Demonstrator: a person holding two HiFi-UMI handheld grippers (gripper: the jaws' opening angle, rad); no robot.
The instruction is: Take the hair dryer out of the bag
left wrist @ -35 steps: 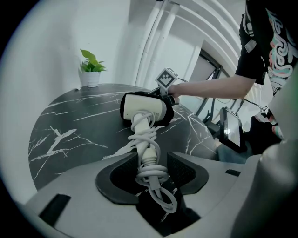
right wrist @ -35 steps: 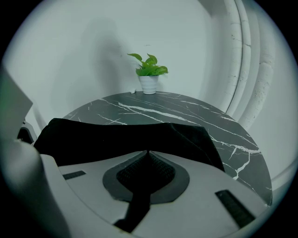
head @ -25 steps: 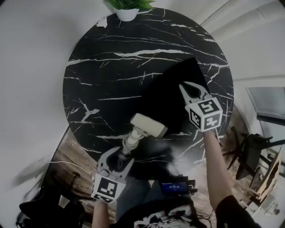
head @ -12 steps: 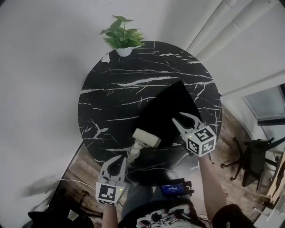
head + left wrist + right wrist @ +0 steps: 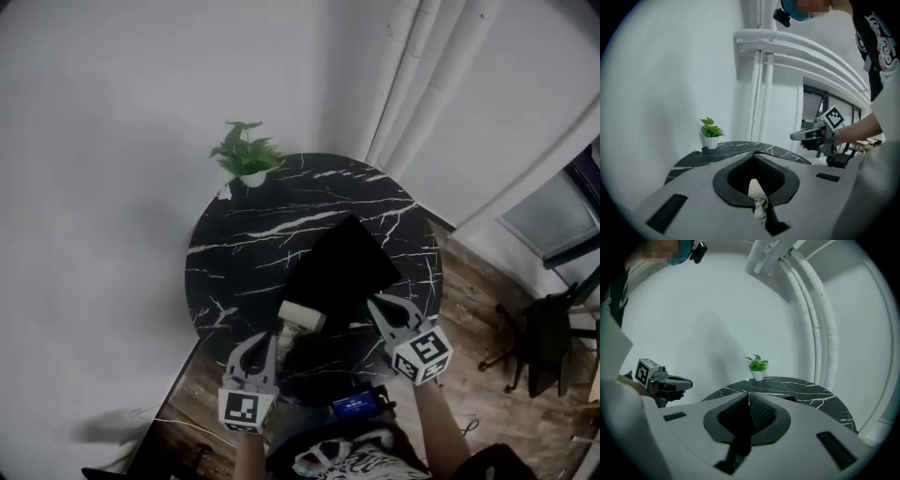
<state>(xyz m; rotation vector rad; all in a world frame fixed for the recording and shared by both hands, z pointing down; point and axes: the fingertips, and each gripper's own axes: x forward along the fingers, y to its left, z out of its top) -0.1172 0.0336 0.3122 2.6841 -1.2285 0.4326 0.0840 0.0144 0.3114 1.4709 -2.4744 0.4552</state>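
Though beside curtains [image 5: 417, 94], black marble table [image 5: 253, 234] on wood floor [image 5: 469, 281]

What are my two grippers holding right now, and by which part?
Nothing. The left gripper and right gripper have just closed empty; the cream plastic hair dryer lies on the black marble table.

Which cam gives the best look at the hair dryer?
Head view: the whole hair dryer shows, lying on the table by the black bag. Left gripper view catches only a pale sliver through its jaws' gap. Right gripper view doesn't show it.
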